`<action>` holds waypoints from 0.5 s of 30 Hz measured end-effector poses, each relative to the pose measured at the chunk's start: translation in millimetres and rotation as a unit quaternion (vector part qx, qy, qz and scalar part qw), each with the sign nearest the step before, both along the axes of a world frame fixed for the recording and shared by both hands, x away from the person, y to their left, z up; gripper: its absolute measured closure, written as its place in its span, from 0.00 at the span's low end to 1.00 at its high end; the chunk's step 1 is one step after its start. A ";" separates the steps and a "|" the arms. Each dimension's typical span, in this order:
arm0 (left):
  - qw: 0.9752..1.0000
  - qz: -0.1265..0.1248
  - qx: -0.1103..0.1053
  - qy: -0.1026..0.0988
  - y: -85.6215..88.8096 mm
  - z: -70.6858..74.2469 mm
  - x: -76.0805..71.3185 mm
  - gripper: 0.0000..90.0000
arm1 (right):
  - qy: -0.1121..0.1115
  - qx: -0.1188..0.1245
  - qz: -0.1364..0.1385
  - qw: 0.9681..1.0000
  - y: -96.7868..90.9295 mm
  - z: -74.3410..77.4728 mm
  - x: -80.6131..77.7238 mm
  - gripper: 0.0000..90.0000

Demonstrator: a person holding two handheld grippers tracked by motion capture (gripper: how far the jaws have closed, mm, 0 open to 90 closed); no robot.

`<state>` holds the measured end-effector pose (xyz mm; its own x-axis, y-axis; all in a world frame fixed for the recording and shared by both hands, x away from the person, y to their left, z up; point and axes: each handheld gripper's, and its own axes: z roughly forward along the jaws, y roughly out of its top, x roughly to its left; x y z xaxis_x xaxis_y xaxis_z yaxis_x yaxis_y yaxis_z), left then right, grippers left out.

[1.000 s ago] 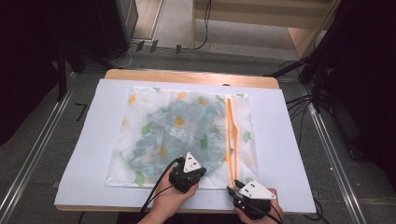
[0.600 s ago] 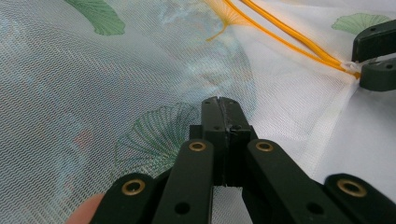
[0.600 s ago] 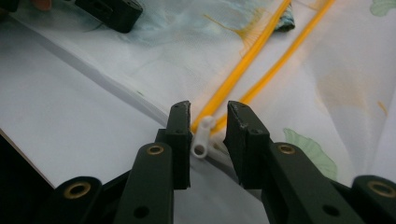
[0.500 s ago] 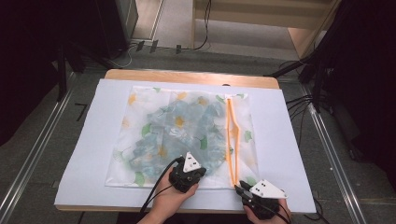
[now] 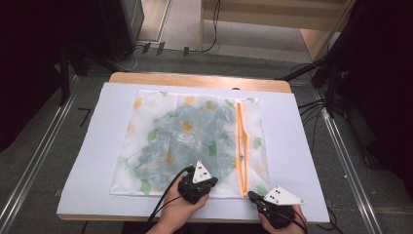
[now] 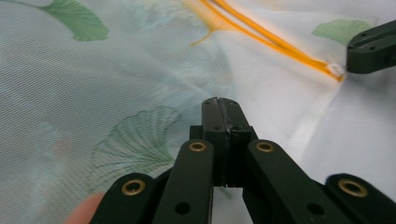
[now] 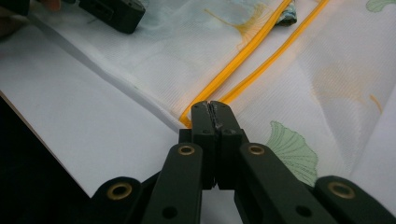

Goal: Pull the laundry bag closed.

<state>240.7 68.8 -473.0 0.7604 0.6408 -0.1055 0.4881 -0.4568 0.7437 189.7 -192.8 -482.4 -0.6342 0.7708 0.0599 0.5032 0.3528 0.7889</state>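
Mesh bag (image 5: 190, 141), one only, lies flat on the white sheet (image 5: 97, 161) that covers the wooden table (image 5: 195, 79). I count two grippers, one bag and one orange zipper (image 5: 242, 146). The bag is a thin, half-transparent net fabric, nearly square, printed with green and yellow ginkgo leaves; through it I see a bluish flowered cloth (image 5: 195, 131) folded inside. The weave shows as fine dots in the left gripper view. The zipper is a narrow plastic line with two orange tracks, which stand a little apart in the middle and meet at both ends. Its long axis runs from the far edge of the bag to the near edge, along the right side of the bag as the high view shows it.

I hold the left gripper (image 5: 198, 181) on the near edge of the bag, left of the zipper; its jaws are pressed together, and I cannot tell if some mesh is between them. The right gripper (image 5: 252, 196) is at the near end of the zipper. Its jaws have just been closing and now they meet at that orange end (image 7: 187, 120), but whether they really pinch it I cannot tell.
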 end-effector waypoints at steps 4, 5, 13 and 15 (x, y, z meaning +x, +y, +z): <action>1.000 -0.018 -0.003 0.001 -10.3 0.7 -6.3 1.00 | -0.002 0.012 -0.015 1.000 -2.9 0.9 2.3 0.88; 1.000 -0.024 -0.004 0.002 -13.8 0.9 -8.1 1.00 | -0.001 0.016 -0.023 1.000 -3.7 0.9 3.9 0.87; 0.999 -0.046 0.011 0.017 -30.1 -4.4 -11.1 1.00 | 0.031 0.034 -0.035 0.998 -0.6 -3.9 13.1 0.69; 0.998 -0.049 0.012 0.021 -30.7 -4.4 -10.9 1.00 | 0.039 0.037 -0.029 0.998 0.1 -5.0 14.0 0.70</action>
<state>229.8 38.0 -477.4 0.8155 0.5655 -0.1233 0.4697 -0.5220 0.7120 203.7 -192.7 -487.4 -0.5797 0.7979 0.1655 0.5824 0.2636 0.7690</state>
